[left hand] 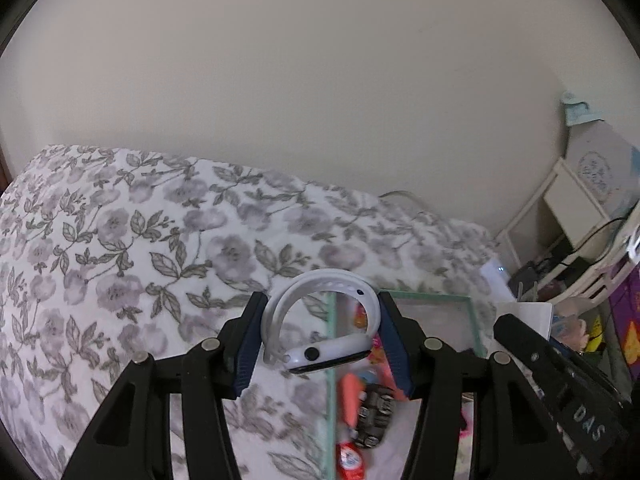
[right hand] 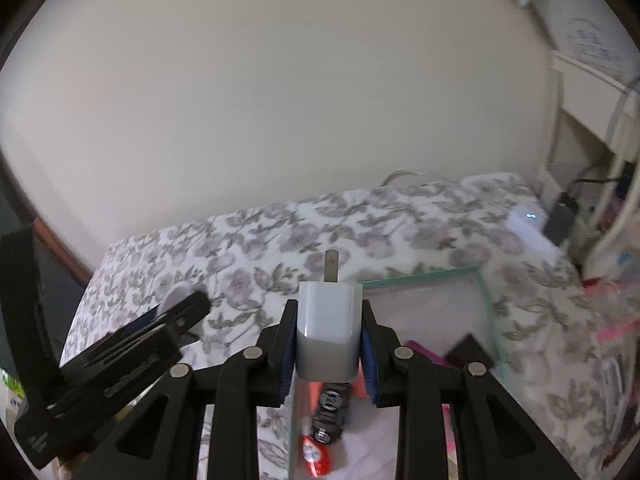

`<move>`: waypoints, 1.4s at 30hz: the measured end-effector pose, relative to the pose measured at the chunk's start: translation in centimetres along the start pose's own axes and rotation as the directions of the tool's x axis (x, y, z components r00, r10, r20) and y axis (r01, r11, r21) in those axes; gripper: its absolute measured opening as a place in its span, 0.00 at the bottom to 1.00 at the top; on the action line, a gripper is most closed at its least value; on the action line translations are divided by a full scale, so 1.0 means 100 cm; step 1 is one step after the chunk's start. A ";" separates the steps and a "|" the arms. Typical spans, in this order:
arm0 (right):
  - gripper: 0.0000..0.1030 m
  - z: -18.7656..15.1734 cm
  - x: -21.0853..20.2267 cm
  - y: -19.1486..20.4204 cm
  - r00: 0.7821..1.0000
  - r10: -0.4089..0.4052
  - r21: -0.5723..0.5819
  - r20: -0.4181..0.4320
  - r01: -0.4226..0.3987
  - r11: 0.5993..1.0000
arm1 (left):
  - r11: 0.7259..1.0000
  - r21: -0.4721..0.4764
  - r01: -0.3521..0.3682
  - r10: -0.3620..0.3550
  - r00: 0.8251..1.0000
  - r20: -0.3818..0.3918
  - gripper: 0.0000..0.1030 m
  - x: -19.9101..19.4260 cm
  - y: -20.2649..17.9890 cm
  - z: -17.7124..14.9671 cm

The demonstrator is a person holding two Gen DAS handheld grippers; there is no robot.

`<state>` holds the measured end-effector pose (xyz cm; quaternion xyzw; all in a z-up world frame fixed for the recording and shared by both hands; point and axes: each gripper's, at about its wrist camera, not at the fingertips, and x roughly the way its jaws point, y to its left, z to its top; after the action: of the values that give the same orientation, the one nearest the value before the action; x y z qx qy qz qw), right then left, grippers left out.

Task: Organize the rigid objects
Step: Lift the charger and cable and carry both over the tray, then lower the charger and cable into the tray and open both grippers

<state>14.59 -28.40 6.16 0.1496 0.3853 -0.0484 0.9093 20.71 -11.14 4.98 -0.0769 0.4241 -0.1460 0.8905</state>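
Note:
My left gripper (left hand: pixel 322 344) is shut on a white smartwatch (left hand: pixel 320 328); its looped band presses against both blue pads and the watch body hangs low between them. In the right wrist view my right gripper (right hand: pixel 329 344) is shut on a white plug adapter (right hand: pixel 327 332), whose metal prong (right hand: pixel 331 266) points away from me. Both are held above a clear glass box (left hand: pixel 400 295) with greenish edges that lies on the flowered bedspread (left hand: pixel 120 240). Inside the box lie a black toy car (right hand: pixel 330 412), a red-capped item (right hand: pixel 316 456) and an orange piece (left hand: pixel 350 400).
The left gripper's black frame (right hand: pixel 120 360) shows at the lower left of the right wrist view. A plain wall rises behind the bed. White shelves (left hand: pixel 576 208) with cables and clutter stand on the right. A small white device (right hand: pixel 528 220) with two lit dots lies at the bed's far right corner.

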 end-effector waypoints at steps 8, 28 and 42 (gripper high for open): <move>0.29 -0.014 -0.032 -0.034 0.993 -0.114 0.031 0.028 0.113 0.993 | 1.000 0.015 0.025 -0.025 1.000 0.004 0.55 -0.012 -0.037 -0.023; 0.29 -0.061 0.032 -0.116 0.957 -0.222 0.115 -0.186 0.246 0.963 | 0.996 0.066 0.063 -0.051 0.984 -0.173 0.55 0.061 -0.079 -0.082; 0.29 -0.075 0.061 -0.115 0.939 -0.228 0.076 -0.259 0.255 0.964 | 0.992 0.098 0.082 -0.060 0.974 -0.216 0.55 0.082 -0.091 -0.090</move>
<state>11.37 -36.87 -5.85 0.1550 0.5081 -0.1613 0.8317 16.85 -22.50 -4.28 -0.0285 0.5056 -0.2075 0.8369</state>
